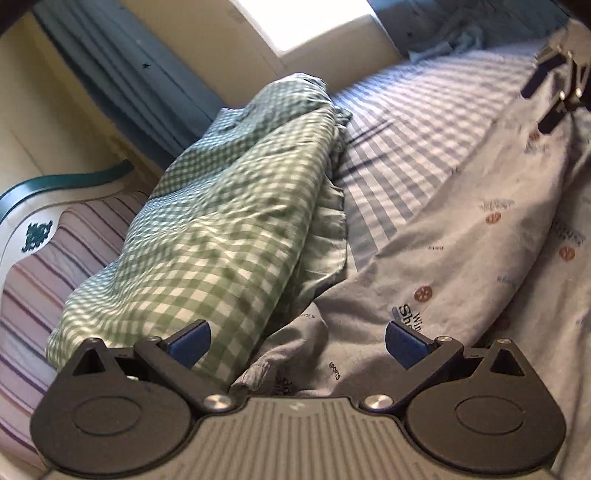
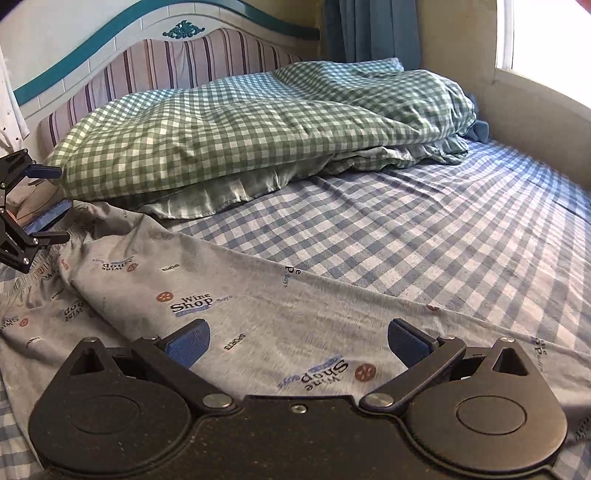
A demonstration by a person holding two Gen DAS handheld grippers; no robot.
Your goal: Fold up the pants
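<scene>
Grey printed pants [image 2: 236,295] lie spread on the blue-check sheet [image 2: 424,229], w/ the waist end by the left gripper [image 1: 295,343] and a leg running over to the right gripper [image 2: 299,341]. Both grippers have fingers spread wide, nothing pinched, low over the cloth. Green-check duvet [image 2: 240,125] is bunched just beyond the pants, its edge touching the waist end. Striped headboard [image 2: 177,66] behind it, curtain [image 2: 369,33] & window [image 2: 546,33] at the far side
</scene>
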